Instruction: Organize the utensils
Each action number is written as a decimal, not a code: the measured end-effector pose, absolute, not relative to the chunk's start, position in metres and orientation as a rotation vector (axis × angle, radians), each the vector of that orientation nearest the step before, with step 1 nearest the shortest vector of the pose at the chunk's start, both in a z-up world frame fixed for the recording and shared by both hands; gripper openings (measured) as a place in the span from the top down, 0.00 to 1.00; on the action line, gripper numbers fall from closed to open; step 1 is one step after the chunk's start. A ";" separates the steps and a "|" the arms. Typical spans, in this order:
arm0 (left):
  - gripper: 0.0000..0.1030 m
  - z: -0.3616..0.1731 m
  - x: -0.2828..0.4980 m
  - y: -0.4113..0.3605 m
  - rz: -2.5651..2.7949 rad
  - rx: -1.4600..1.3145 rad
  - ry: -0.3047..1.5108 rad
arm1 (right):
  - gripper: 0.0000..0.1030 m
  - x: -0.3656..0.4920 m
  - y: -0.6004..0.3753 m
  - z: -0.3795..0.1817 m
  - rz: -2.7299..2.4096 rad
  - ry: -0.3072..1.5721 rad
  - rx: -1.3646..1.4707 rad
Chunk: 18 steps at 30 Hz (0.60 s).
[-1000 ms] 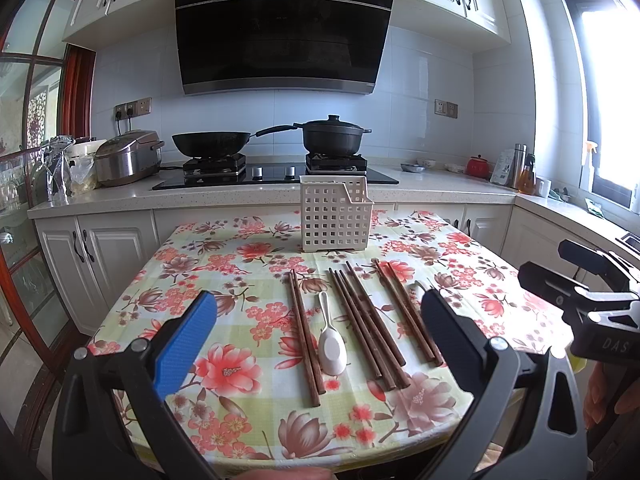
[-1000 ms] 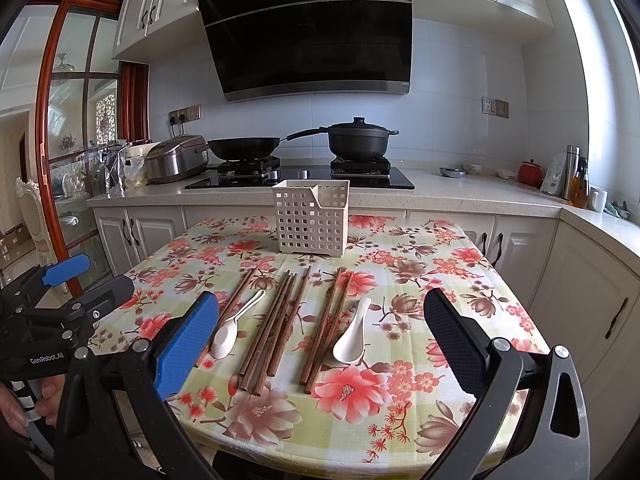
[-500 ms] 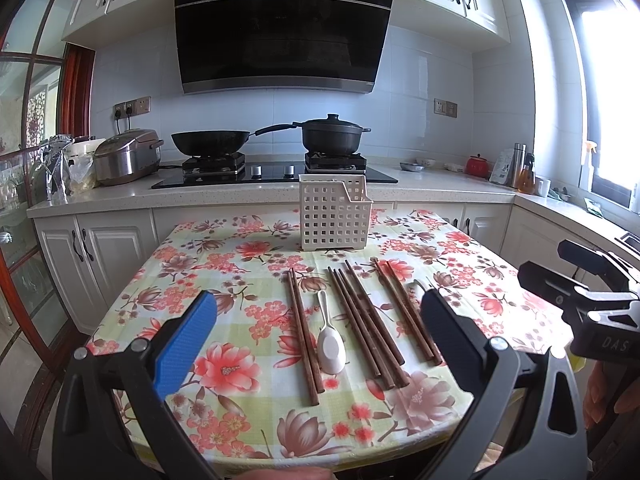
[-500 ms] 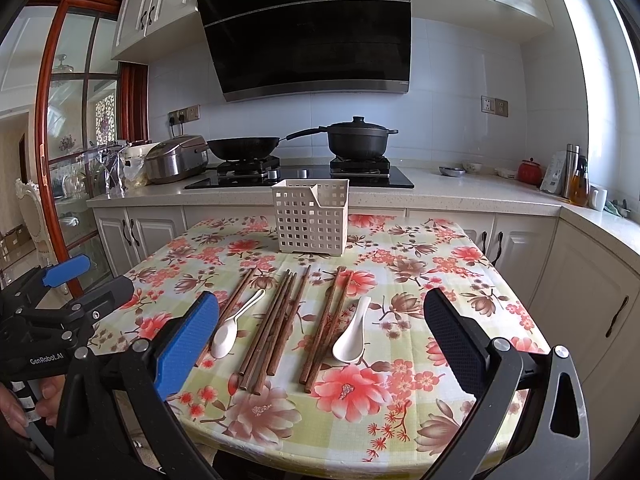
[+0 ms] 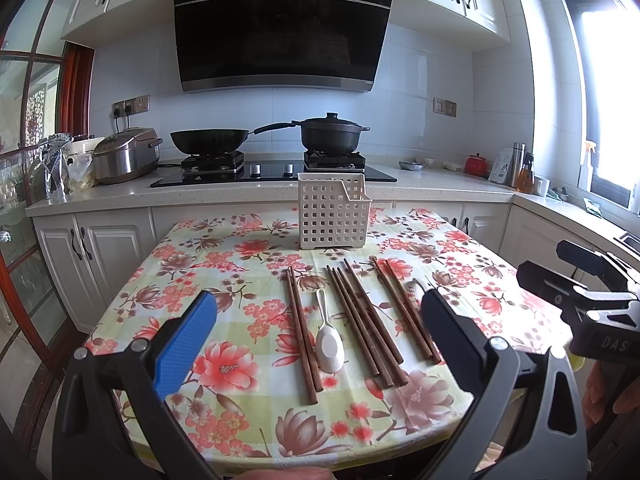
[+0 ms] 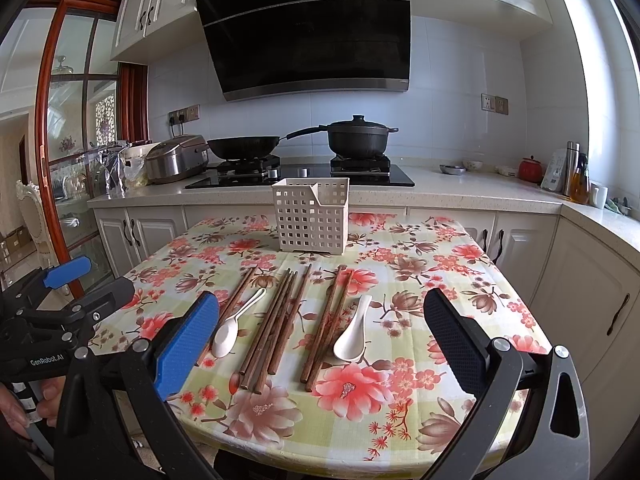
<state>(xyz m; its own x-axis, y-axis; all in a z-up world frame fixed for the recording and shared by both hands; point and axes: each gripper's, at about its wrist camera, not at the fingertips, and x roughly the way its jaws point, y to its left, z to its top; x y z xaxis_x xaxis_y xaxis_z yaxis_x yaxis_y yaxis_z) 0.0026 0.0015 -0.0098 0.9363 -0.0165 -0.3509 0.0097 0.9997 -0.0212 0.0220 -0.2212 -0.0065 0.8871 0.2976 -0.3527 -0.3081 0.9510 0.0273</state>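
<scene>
left gripper [image 5: 318,334] fingers wide apart, empty, chopsticks [image 6: 276,320] and two white spoons [image 6: 354,330] flat on floral tablecloth [image 6: 420,264] in front of white basket [image 6: 310,216], right gripper [image 6: 320,334] fingers apart, empty

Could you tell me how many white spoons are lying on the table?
2. One spoon lies between the left chopstick pairs; the other spoon lies right of the rightmost chopsticks. None seems hidden.
</scene>
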 end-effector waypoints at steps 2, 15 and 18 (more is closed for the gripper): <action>0.04 -0.010 0.003 0.001 -0.014 -0.020 0.360 | 0.07 0.022 -0.222 -0.007 0.316 0.363 -0.027; 0.04 -0.013 0.005 0.003 -0.016 -0.054 0.374 | 0.07 0.025 -0.223 -0.010 0.306 0.368 -0.025; 0.04 -0.014 0.006 0.003 -0.014 -0.048 0.365 | 0.07 0.031 -0.223 -0.015 0.303 0.381 -0.025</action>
<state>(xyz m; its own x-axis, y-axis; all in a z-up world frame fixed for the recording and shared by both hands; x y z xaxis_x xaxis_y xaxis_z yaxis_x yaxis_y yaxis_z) 0.0063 0.0030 -0.0138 0.9340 -0.0229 -0.3566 0.0054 0.9987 -0.0500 0.0308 -0.2233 -0.0153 0.8839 0.2861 -0.3701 -0.2954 0.9548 0.0326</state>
